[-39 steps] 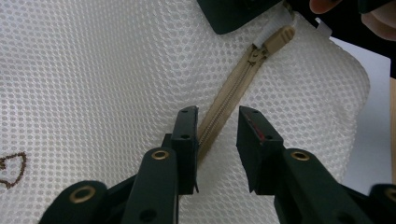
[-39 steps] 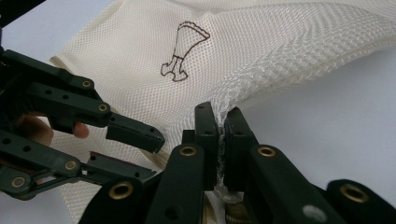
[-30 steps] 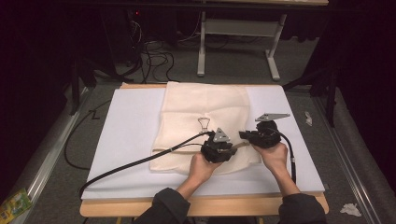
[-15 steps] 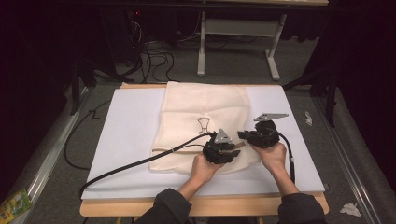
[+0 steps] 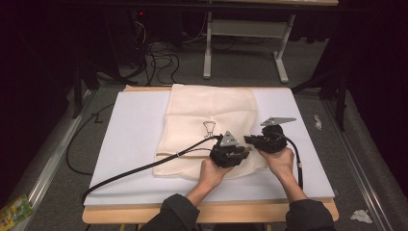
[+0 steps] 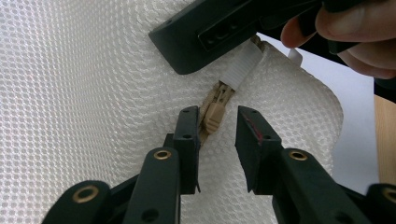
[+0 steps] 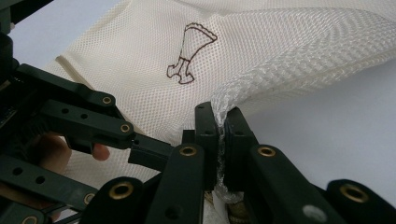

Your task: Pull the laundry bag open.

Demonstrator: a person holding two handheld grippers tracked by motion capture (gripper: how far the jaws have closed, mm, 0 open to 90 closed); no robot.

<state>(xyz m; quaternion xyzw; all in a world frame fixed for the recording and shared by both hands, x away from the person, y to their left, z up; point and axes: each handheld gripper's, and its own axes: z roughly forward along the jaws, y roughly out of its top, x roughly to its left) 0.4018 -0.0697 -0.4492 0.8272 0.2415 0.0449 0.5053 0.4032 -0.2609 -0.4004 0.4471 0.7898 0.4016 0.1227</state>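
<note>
Mesh bag's zipper pull between the left jaws, bag edge pinched by the right.

The tan zipper pull (image 6: 214,117) sits in the gap of the left gripper (image 6: 214,133), whose jaws stand apart around it, the left-hand one just beside it. The right gripper (image 7: 221,133) has its jaws pressed together on a bunched fold of the cream mesh bag (image 5: 207,120), lifting that edge off the white sheet (image 5: 130,139). The bag lies mid-table, its near edge by both grippers; bare sheet spreads to left and right, and the wooden table edge (image 5: 240,211) runs just beyond the sheet's near side.
</note>
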